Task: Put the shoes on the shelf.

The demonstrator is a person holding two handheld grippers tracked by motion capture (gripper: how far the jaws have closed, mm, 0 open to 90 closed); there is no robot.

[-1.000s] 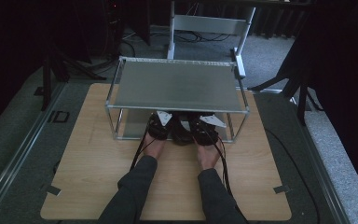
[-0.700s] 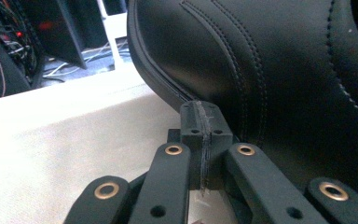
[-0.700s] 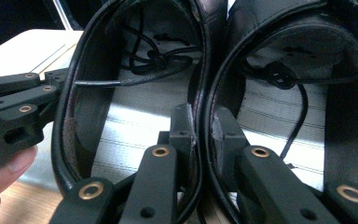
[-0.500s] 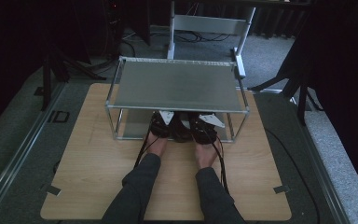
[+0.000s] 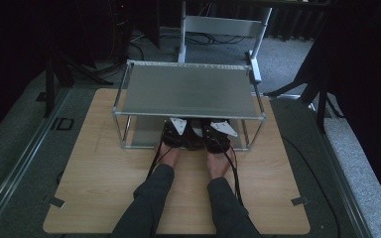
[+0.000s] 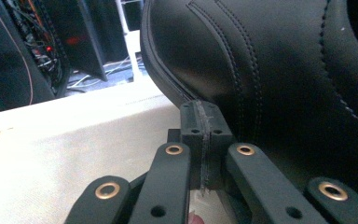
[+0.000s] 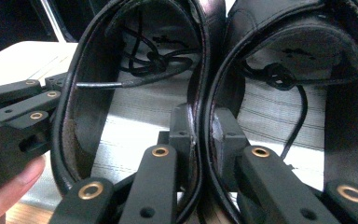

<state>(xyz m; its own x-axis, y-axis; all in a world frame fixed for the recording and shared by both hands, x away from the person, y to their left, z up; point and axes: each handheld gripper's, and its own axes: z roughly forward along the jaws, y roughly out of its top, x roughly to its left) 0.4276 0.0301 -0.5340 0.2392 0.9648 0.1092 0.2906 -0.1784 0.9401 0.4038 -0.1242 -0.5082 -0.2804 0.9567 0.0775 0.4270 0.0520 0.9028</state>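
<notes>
Pair of black leather shoes [image 7: 205, 70], no legible branding, side by side on the lower shelf of a metal rack [image 5: 188, 91] on the tabletop [image 5: 104, 193], heel openings toward the person. Right gripper [image 7: 200, 128]: jaws clamped on both adjoining heel walls. Left gripper [image 6: 204, 121]: jaws together beside the left shoe's outer side.

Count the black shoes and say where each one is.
2. Left shoe and right shoe stand side by side, their inner collar walls pinched together by the right gripper. They sit under the metal rack. More may be hidden.
</notes>
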